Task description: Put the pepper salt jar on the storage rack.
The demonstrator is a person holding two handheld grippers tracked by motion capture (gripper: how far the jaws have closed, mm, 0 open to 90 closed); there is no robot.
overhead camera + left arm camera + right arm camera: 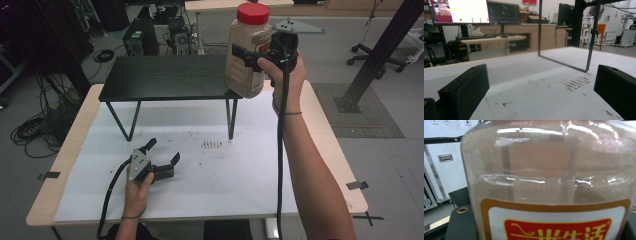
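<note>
Above the black shelf (170, 77), right tool (252, 56) grips a red-lidded clear plastic jar of brown powder (246, 52); left tool (162, 155) rests wide on the white tabletop (240, 170).

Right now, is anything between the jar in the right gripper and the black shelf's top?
Nothing visible. The right gripper is clamped on the jar, held in the air at the right end of the shelf, whose top is bare. The left gripper rests open on the table, away from that path.
</note>
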